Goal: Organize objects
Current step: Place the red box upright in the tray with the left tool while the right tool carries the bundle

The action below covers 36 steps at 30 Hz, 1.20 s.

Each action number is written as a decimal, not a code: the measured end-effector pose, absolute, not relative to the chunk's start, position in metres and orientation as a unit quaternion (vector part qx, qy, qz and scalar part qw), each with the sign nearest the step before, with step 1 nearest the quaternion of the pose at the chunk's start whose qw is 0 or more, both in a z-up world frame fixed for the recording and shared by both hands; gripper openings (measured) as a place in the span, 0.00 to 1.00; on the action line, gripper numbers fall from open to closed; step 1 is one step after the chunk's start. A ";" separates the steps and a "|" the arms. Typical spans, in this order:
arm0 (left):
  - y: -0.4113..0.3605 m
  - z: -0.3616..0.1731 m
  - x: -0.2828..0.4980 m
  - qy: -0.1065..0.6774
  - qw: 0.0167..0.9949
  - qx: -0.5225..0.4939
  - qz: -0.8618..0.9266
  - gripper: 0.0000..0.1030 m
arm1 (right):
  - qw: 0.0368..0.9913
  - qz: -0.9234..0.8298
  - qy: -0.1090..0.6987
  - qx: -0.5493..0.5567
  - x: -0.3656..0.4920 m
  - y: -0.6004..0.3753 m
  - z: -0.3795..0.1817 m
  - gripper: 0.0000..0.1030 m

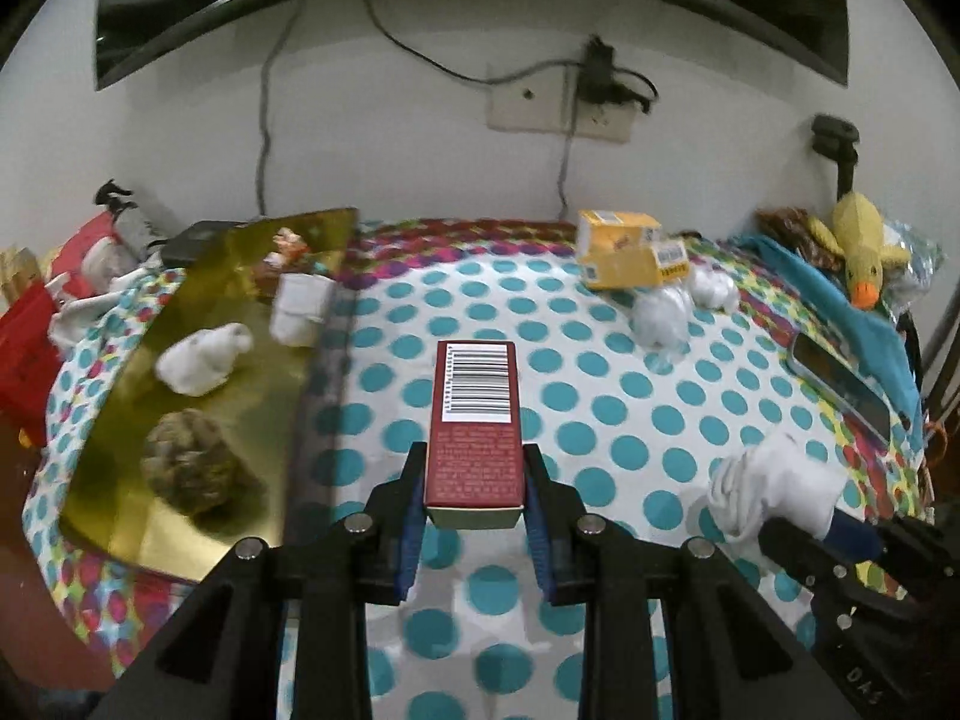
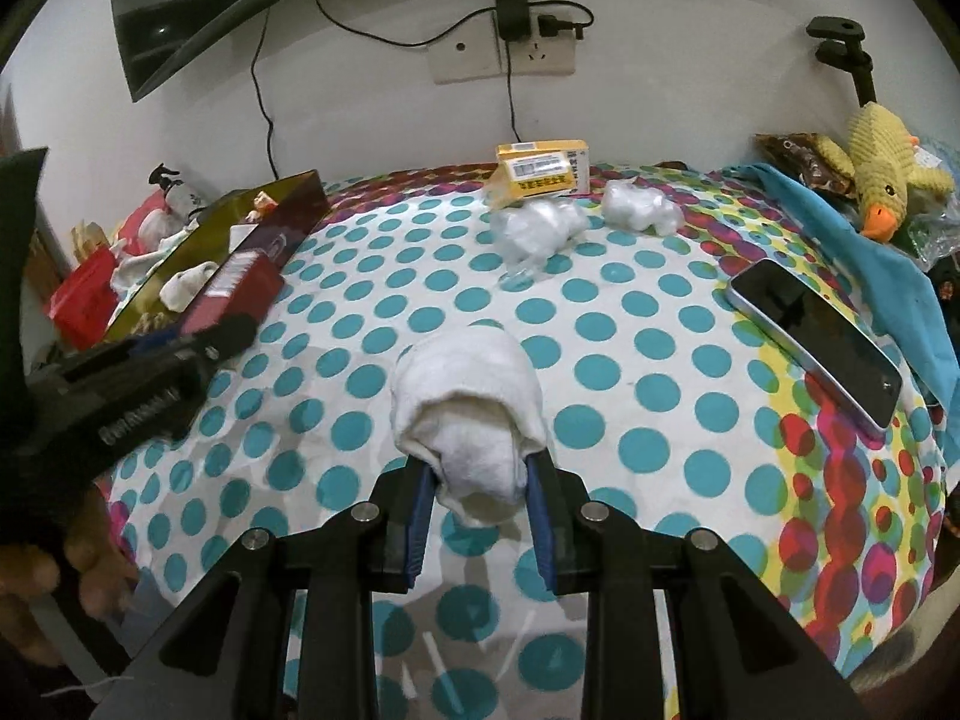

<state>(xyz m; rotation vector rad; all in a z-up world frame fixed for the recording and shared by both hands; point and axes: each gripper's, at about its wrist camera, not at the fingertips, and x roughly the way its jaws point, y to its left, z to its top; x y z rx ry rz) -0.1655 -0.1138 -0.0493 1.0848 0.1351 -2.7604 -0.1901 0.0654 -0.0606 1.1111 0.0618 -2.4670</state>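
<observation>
Red carton (image 1: 474,426), barcode up, is clamped at its near end between the blue pads of the left gripper (image 1: 474,501), which is closed on its two long sides; it hangs above the polka-dot cloth (image 1: 600,396) just right of the gold tray (image 1: 198,504). The right gripper (image 2: 480,501) is closed on a rolled white sock (image 2: 468,414), held over the middle of the cloth.

The tray sits along the cloth's left edge and carries two white sock bundles (image 1: 204,357) and a dark lump (image 1: 198,465), with bare gold at its near end. The middle of the cloth is open; the yellow box (image 2: 543,171) and plastic-wrapped white bundles (image 2: 540,231) lie far, near the wall. A phone (image 2: 816,342) lies at the right, beside a blue cloth (image 2: 864,252) and a plush duck (image 2: 882,174).

Only the left wrist view looks down into the tray. The right wrist view shows the phone's whole face and a hand (image 2: 90,576) at its near left.
</observation>
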 end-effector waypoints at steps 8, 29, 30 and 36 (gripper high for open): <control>-0.162 -0.024 -0.139 0.075 0.136 0.335 -0.929 0.28 | 0.227 -0.894 0.042 0.385 -0.169 0.047 -0.045 0.26; -0.276 -0.044 -0.123 0.118 0.195 0.338 -0.913 0.28 | 0.252 -0.887 0.081 0.377 -0.145 0.018 -0.040 0.27; -0.278 -0.044 -0.123 0.117 0.193 0.338 -0.914 0.28 | 0.253 -0.887 0.081 0.378 -0.145 0.017 -0.041 0.27; -0.270 -0.043 -0.140 0.108 0.168 0.340 -0.919 0.28 | 0.259 -0.884 0.085 0.381 -0.147 0.010 -0.046 0.27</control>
